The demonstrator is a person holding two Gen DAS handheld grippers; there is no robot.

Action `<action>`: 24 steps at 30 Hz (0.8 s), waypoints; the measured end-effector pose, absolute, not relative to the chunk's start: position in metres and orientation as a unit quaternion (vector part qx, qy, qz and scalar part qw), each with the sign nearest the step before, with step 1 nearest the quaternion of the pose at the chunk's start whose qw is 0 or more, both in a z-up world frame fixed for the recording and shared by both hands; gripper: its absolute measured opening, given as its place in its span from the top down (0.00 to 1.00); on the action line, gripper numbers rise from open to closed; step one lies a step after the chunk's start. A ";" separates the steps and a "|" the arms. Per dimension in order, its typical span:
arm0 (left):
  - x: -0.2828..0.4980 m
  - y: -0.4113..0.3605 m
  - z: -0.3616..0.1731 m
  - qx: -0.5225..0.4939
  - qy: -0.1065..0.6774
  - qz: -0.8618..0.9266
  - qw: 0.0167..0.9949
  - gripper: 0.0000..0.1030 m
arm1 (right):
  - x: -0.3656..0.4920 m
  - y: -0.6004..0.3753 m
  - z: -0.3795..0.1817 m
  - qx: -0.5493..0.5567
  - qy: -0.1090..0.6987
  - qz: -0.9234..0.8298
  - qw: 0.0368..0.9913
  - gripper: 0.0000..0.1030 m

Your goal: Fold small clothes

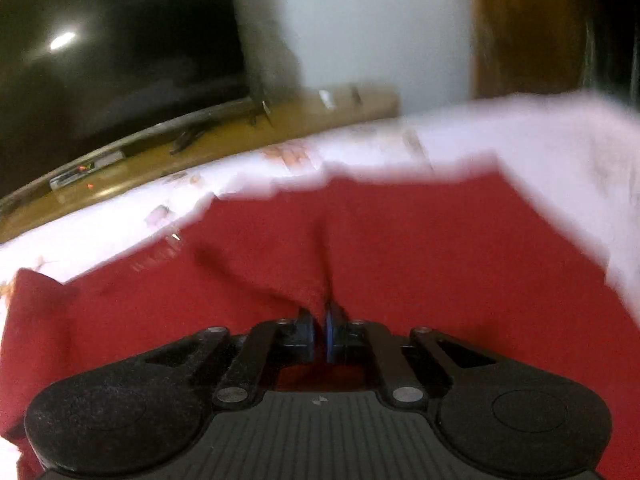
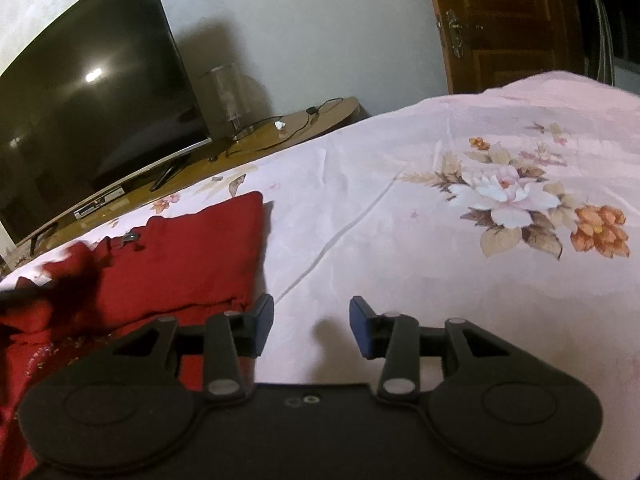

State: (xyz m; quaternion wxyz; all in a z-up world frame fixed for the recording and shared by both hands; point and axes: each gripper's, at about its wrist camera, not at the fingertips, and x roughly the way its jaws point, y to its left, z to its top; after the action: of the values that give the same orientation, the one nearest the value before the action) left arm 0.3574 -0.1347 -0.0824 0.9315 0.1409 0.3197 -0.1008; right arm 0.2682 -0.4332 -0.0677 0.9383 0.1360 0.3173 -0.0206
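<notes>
A small red garment (image 1: 400, 248) lies on a pink floral bedsheet (image 1: 520, 136). My left gripper (image 1: 319, 320) is shut on a pinched fold of the red garment, which puckers up between the fingers; the view is blurred. In the right wrist view the red garment (image 2: 180, 256) lies at the left on the bedsheet (image 2: 400, 208), with a blurred dark shape at its left end. My right gripper (image 2: 312, 320) is open and empty, just right of the garment's near edge, over bare sheet.
A large dark television (image 2: 88, 112) stands on a low wooden bench (image 2: 280, 132) beyond the bed, with a lamp (image 2: 232, 96) and a cable on it. A wooden door (image 2: 512, 20) is at the back right.
</notes>
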 end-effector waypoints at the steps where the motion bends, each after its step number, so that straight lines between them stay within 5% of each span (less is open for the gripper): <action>1: 0.346 -0.145 -0.080 0.172 0.299 -0.095 0.934 0.95 | 0.268 -0.432 -0.067 0.140 0.318 -0.017 0.938 0.57; 2: 0.335 -0.150 -0.075 0.182 0.291 -0.102 0.934 0.89 | 0.269 -0.429 -0.066 0.144 0.317 -0.011 0.937 0.53; 4: 0.312 -0.142 -0.060 0.156 0.273 -0.114 0.942 0.39 | 0.270 -0.421 -0.062 0.150 0.310 0.005 0.939 0.47; 5: 0.300 -0.130 -0.054 0.141 0.255 -0.106 0.951 0.36 | 0.273 -0.415 -0.060 0.152 0.306 0.015 0.940 0.47; 18: 0.244 0.066 -0.067 0.013 0.319 0.097 0.943 0.40 | 0.349 -0.314 -0.076 0.260 0.343 0.174 0.885 0.47; 24: 0.266 0.075 -0.089 0.004 0.336 0.089 0.938 0.40 | 0.398 -0.311 -0.106 0.290 0.395 0.119 0.864 0.65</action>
State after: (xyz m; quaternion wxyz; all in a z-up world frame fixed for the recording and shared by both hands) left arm 0.2662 0.0755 -0.0892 0.9377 0.0035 0.3358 0.0887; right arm 0.3976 -0.3108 -0.1065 0.8636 0.2903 0.3948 0.1185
